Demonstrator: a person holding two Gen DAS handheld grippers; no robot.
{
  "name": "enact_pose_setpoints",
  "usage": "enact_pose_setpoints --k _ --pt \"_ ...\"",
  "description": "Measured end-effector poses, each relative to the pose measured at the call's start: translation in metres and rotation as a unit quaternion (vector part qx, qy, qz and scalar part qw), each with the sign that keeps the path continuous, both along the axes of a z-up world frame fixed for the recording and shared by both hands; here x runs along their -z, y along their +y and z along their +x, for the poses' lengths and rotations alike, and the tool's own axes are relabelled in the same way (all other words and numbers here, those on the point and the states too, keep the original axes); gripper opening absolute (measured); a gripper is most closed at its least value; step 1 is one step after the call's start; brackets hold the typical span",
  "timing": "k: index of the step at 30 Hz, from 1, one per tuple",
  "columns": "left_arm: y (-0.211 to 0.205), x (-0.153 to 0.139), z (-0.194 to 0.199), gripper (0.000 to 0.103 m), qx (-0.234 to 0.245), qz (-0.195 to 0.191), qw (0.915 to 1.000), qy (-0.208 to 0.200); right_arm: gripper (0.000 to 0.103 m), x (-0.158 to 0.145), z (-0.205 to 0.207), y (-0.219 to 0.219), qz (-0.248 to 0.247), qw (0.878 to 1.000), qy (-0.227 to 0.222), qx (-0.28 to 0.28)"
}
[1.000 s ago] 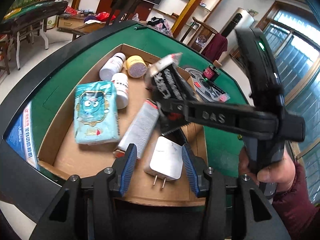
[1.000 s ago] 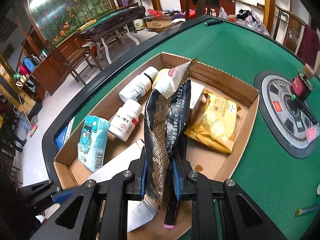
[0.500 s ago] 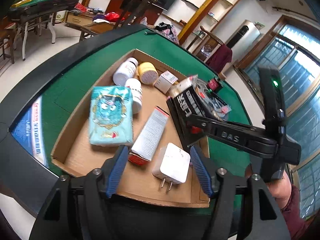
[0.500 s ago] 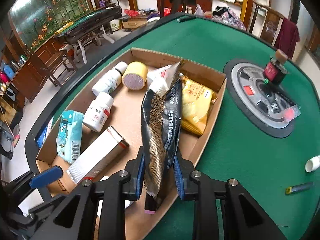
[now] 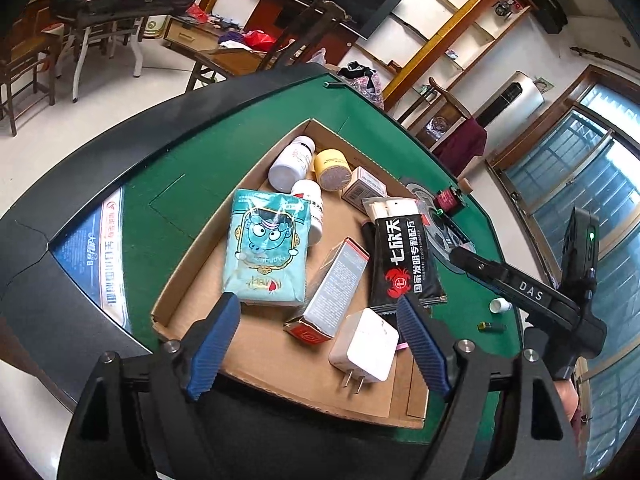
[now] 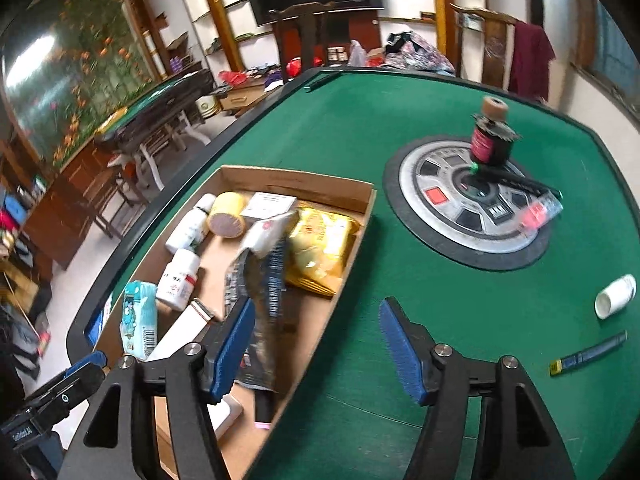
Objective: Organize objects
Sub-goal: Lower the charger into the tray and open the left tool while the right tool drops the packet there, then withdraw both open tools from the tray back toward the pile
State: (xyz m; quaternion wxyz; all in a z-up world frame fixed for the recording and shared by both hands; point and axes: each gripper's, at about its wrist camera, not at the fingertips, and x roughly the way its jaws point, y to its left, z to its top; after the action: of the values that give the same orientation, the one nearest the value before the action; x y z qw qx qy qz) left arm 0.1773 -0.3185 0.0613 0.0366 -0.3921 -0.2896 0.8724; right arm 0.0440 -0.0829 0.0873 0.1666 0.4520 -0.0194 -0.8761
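Note:
A cardboard tray (image 5: 192,280) on the green table holds a teal tissue pack (image 5: 266,246), two white bottles (image 5: 290,158), a yellow jar (image 5: 332,168), a long silver box (image 5: 332,290), a white charger (image 5: 366,346) and a black snack bag (image 5: 404,260). My left gripper (image 5: 320,344) is open above the tray's near end. My right gripper (image 6: 316,344) is open over the tray's right wall; the black bag (image 6: 260,288) lies loose by its left finger, beside a yellow snack bag (image 6: 320,248).
On the felt right of the tray lie a small white bottle (image 6: 616,296) and a blue pen-like stick (image 6: 588,354). A round grey control panel (image 6: 468,208) with a red-banded spool (image 6: 490,136) sits in the table's middle. Chairs and shelves stand beyond.
My right gripper has opened and let go of the black snack bag, which now lies in the tray. It has drawn back to the right. My left gripper has risen and pulled back.

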Motion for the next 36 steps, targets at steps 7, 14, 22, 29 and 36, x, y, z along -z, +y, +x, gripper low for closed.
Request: enact_pose_setpoints --k 7,14,22,29,36 --pt "0.015 -0.005 -0.004 0.082 0.011 -0.005 0.9999 -0.004 0.071 0.006 0.004 0.047 -0.013 0.999 0.002 0.035" --pt "0.058 -0.014 -0.018 0.082 0.058 -0.024 0.998 -0.005 0.071 0.012 0.002 0.137 -0.047 0.991 0.004 0.122" --pt "0.128 -0.029 -0.057 0.082 0.118 -0.078 0.99 -0.004 0.072 0.019 0.001 0.254 -0.046 0.967 0.039 0.249" --pt "0.208 -0.038 -0.104 0.082 0.178 -0.14 0.9739 0.001 0.072 0.033 -0.005 0.324 -0.068 0.946 0.042 0.315" --pt "0.272 -0.018 -0.129 0.082 0.234 -0.156 0.9593 -0.023 0.072 0.042 -0.004 0.351 -0.098 0.937 0.034 0.335"
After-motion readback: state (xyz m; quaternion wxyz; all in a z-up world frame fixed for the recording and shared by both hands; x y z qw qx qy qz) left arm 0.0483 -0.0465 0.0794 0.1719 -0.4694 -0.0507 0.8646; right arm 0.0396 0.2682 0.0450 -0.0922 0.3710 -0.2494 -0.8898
